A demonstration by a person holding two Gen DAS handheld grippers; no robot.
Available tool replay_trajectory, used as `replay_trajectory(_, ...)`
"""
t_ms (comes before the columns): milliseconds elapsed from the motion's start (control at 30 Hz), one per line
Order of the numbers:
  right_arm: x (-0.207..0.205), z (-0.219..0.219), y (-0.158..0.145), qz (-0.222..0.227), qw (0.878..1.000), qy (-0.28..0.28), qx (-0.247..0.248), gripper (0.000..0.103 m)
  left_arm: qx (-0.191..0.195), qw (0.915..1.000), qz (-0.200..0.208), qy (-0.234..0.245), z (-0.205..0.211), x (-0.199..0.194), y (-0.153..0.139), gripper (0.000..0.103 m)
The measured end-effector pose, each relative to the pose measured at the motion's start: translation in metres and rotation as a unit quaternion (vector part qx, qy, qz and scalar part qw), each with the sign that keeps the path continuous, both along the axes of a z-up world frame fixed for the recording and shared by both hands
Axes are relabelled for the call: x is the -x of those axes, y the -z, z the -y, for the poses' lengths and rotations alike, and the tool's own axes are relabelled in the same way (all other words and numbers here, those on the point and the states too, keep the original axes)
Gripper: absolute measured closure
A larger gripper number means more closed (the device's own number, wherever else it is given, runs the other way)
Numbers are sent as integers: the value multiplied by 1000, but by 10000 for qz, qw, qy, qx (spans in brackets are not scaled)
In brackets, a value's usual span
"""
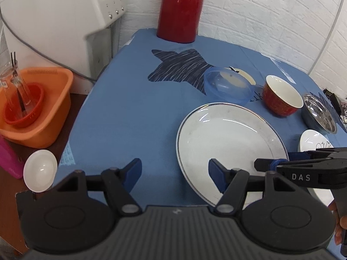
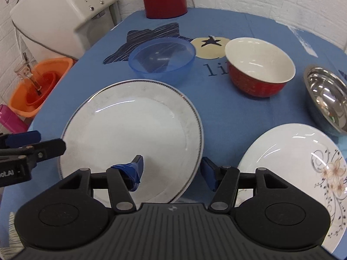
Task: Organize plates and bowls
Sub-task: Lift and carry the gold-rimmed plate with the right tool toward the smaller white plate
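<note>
We see both grippers, jaws wide and empty, hovering over the large white plate (image 2: 132, 134) near the table's front edge: left gripper (image 1: 174, 172), right gripper (image 2: 172, 169). We judge gathering is just starting; next comes gripping a rim. Only the right view shows the floral plate (image 2: 292, 171) fully, at the front right corner.

Blue-clothed table (image 2: 227, 112): plates (image 2: 130, 134), bowls (image 2: 260, 73), red jug (image 1: 180, 10).

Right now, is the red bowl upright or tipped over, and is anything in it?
Upright and empty: the red bowl stands on its base on the blue tablecloth, rim up, and its white inside shows bare in both views.
</note>
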State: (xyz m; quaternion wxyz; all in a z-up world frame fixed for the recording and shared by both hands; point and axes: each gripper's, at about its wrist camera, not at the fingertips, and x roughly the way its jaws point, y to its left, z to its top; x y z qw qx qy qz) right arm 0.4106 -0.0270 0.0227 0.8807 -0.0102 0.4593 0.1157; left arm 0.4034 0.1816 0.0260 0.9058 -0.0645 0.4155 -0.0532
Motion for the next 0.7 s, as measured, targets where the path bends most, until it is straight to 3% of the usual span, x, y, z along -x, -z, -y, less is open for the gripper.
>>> replay_trajectory(167,-9,4,6,143,9999,15,-96,58,144,9998,-89,104,10,-11,8,36)
replay_trajectory(333,-4,8,12,553,9976,-361,-191,55,95,9998,-138,129,20,-20,17,36)
replay_trajectory(700,-1,5,14,701,9959,-519,-231,50,-26,9998,-177,103,31,-25,29,36)
